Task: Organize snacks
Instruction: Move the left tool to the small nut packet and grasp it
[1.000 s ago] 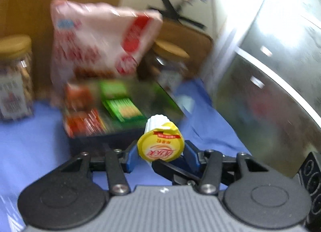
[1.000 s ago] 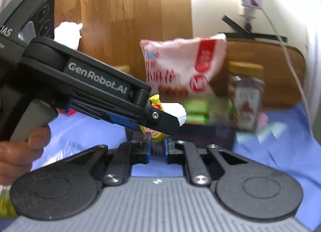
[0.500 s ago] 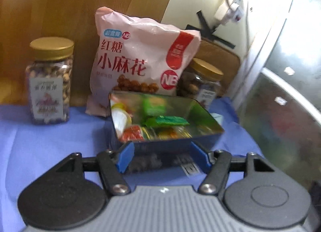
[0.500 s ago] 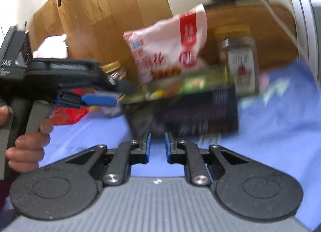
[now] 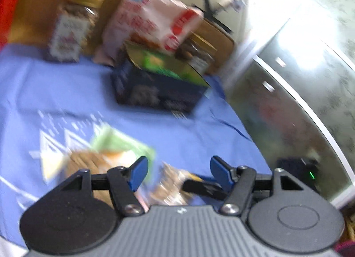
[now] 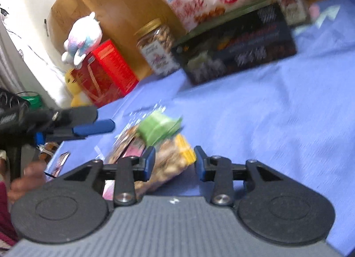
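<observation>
A dark tin (image 5: pixel 155 88) with snacks inside stands on the blue cloth (image 5: pixel 66 92), also in the right wrist view as the tin (image 6: pixel 235 46). Loose packets lie near me: a green cracker packet (image 5: pixel 115 150) and a nut packet (image 5: pixel 170 183). My left gripper (image 5: pixel 179 173) hangs open just above them, with nothing gripped. My right gripper (image 6: pixel 174 166) is low over the pile and its jaws are opening. The yellow-edged nut packet (image 6: pixel 170 163) lies between its fingers, and the right pad stands off it. A green packet (image 6: pixel 158 128) lies just beyond. The left gripper (image 6: pixel 93 127) shows at the left.
Behind the tin lean a pink snack bag (image 5: pixel 150 19) and two gold-lidded nut jars (image 5: pixel 73 28) (image 5: pixel 197 50) against a wooden board. A red box (image 6: pixel 104 72) and a plush toy (image 6: pixel 82 37) stand far left. A grey cabinet (image 5: pixel 299 101) bounds the right side.
My left gripper let go of a yellow-lidded cup at the tin, opened, and drew back to the loose packets. My right gripper went from shut to parted and sank onto the pile.
</observation>
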`<state>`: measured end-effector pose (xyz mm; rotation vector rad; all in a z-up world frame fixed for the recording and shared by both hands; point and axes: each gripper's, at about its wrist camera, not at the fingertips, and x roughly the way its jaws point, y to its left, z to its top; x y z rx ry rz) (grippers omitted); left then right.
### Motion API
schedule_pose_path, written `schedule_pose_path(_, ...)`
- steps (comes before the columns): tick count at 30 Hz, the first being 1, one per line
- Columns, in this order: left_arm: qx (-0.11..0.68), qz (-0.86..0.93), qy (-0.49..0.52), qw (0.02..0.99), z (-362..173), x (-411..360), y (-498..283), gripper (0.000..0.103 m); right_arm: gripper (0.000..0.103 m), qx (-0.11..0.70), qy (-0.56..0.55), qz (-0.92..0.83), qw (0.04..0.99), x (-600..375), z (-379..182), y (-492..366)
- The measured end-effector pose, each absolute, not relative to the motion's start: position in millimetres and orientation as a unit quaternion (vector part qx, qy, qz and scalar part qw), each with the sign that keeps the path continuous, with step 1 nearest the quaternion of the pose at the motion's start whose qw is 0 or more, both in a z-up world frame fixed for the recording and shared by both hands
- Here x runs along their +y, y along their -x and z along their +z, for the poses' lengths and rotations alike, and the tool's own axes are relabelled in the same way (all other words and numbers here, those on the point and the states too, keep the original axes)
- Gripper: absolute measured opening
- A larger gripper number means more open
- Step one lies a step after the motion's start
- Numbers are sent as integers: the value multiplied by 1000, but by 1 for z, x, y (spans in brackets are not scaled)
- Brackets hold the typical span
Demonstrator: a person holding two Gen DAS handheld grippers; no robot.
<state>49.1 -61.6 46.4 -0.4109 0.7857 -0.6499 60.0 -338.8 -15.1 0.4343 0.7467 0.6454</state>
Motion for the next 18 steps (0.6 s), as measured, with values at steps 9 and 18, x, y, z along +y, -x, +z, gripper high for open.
schedule_pose_path(9,407,-313,185,838,22,-83,-41,64,21,319,-218,255,886,-364,-2,-41)
schedule_pose_path(18,438,-334,159,819,22,-138,-58,64,40,313,-201,166,913,-410,-15,-1)
